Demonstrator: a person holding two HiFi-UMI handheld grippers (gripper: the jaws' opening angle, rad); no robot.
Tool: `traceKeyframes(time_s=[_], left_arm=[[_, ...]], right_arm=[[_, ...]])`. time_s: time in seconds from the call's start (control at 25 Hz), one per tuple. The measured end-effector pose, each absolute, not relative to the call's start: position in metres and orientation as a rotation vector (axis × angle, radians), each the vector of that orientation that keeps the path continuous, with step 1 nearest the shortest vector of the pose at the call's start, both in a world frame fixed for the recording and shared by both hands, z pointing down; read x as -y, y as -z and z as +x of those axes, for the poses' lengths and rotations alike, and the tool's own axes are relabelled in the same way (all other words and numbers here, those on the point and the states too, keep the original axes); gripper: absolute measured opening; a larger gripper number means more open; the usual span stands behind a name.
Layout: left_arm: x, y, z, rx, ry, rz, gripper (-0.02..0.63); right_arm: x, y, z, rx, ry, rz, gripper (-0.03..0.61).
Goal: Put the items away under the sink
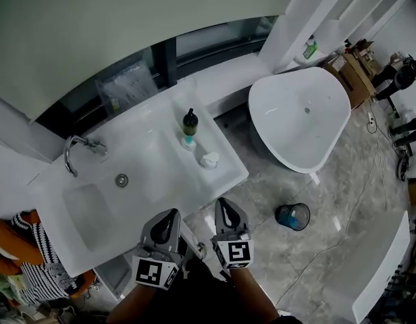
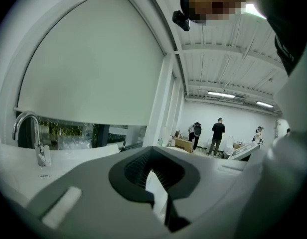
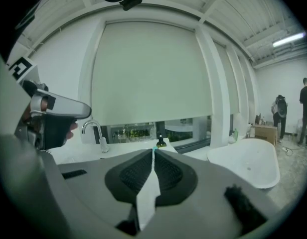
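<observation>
On the white counter [image 1: 221,177] to the right of the sink basin [image 1: 93,208] stand a dark bottle [image 1: 190,121] and a small teal-capped bottle [image 1: 188,141]. A white crumpled item [image 1: 209,159] lies next to them. Both grippers hover side by side in front of the counter's near edge, pointing towards it. My left gripper [image 1: 171,214] [image 2: 152,151] is shut with nothing in it. My right gripper [image 1: 225,202] [image 3: 154,151] is also shut and empty. In the right gripper view the dark bottle [image 3: 161,142] shows just above the jaw tips, some way off.
A chrome faucet [image 1: 76,148] [image 3: 96,131] stands behind the basin. A white bathtub [image 1: 302,117] sits to the right, with a blue bin [image 1: 293,216] on the marble floor near it. A person in a striped top [image 1: 19,248] is at the lower left. Several people [image 2: 218,133] stand far off.
</observation>
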State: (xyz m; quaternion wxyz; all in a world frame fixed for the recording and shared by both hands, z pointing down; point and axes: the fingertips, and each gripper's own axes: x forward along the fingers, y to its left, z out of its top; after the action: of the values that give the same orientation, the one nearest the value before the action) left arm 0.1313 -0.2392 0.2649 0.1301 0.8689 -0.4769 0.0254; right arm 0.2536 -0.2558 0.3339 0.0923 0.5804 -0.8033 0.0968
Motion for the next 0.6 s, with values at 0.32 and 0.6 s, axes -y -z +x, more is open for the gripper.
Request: traceKeyframes(time_s=[0.32, 0.6], left_arm=[[0.262, -0.277, 0.125, 1.355, -0.099, 2.508, 0.006], [0.282, -0.291, 0.122, 1.332, -0.125, 2.491, 0.006]], right_arm=[[0.29, -0.358, 0.248, 2.34, -0.34, 1.723, 0.061], [0.319, -0.379, 0.253, 2.299, -0.373, 1.755, 0.099]])
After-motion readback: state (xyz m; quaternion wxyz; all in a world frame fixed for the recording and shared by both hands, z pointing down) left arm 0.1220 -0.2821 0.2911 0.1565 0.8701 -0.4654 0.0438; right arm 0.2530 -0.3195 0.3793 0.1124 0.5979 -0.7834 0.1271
